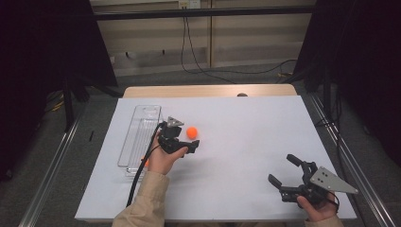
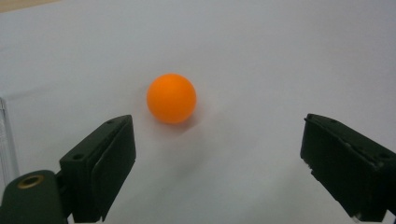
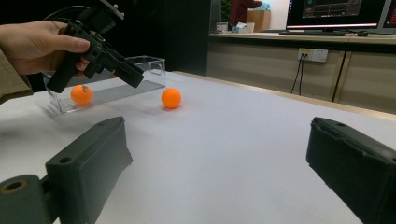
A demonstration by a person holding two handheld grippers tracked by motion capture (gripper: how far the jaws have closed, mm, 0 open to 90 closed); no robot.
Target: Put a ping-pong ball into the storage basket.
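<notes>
An orange ball [image 1: 191,132] lies on the white sheet [image 1: 246,137], just right of a clear plastic tray [image 1: 135,132]. My left gripper [image 1: 187,140] hovers over the sheet with its jaws open, and the ball [image 2: 171,98] sits a little ahead of them, untouched. A second orange ball [image 3: 81,94] rests inside the tray [image 3: 152,65], near its front end. My right gripper [image 1: 282,169] is held open near the front right of the sheet with nothing between its jaws. In the right gripper view the left gripper [image 3: 133,74] points down toward the loose ball [image 3: 171,98].
The sheet covers a wooden table whose far edge [image 1: 208,90] shows. Metal rails [image 1: 52,165] run along both sides, and cables [image 1: 198,66] lie on the floor beyond. A counter with a monitor [image 3: 336,14] stands far off.
</notes>
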